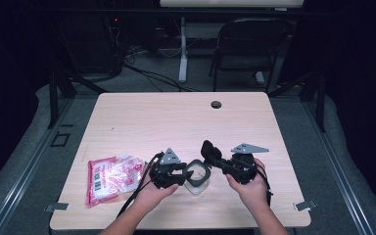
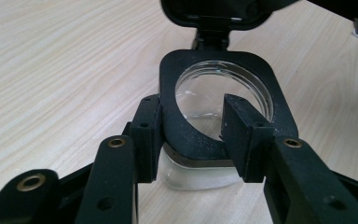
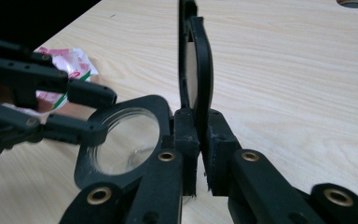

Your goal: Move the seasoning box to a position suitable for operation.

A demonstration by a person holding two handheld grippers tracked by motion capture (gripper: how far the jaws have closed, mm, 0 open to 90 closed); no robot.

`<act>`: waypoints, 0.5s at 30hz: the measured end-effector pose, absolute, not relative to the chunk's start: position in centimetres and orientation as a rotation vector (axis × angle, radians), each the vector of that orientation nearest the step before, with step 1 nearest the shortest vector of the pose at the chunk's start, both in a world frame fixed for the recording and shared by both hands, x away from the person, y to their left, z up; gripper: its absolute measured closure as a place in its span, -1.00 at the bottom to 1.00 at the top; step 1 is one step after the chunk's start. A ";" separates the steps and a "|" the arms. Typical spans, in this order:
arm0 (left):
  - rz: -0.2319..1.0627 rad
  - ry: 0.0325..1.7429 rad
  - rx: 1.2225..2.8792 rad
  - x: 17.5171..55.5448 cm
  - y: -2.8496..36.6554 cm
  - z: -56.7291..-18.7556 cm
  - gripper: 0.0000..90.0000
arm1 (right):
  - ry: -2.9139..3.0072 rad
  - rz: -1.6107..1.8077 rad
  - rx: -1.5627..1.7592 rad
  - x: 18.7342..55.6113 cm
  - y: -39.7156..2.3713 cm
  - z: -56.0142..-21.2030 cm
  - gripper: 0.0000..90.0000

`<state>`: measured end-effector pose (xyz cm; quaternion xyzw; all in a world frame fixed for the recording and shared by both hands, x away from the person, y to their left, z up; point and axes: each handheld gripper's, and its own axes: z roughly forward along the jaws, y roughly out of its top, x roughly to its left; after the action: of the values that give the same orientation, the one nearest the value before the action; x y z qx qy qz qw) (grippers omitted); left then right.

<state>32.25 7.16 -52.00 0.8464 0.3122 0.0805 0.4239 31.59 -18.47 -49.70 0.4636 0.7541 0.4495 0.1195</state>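
Dark curtains and a folding chair stand behind your pale wooden bench, which has a cable hole near its far edge. Near the front edge, between your two hands, sits a clear container with a black rounded-square collar around its mouth. Its hinged black lid stands flipped up on edge at the right side of the container. Your left gripper reaches in from the left: in the left gripper view its two jaws straddle the near corner of the collar, one pad lying against the outer edge and the other set inside the opening over the clear wall, partly open, and you cannot tell for sure whether both pads press on the rim. Your right gripper comes in from the right, and in the right gripper view its jaws are nearly closed, pinching the base of the upright lid just beside the hinge, with the container's open mouth lying immediately to their left. A red and white plastic packet lies flat on the bench, apart from your left hand on its left.
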 end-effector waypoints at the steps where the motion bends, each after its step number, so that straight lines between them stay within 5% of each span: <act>1: 0.192 0.783 2.118 32.2 7.2 -52.0 0.29 | 2.201 1.319 1.355 31.8 -18.4 -49.7 0.90; 12: 0.173 0.808 2.093 32.1 7.3 -52.1 0.25 | 2.207 1.335 1.345 32.8 -18.1 -50.0 0.84; 15: 0.171 0.808 2.075 32.2 7.5 -52.0 0.20 | 2.228 1.322 1.328 32.8 -17.9 -50.0 0.62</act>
<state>32.17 7.46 -51.99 0.8348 0.3252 0.0689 0.4389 32.80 -17.94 -49.96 0.4532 0.7601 0.4512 0.1150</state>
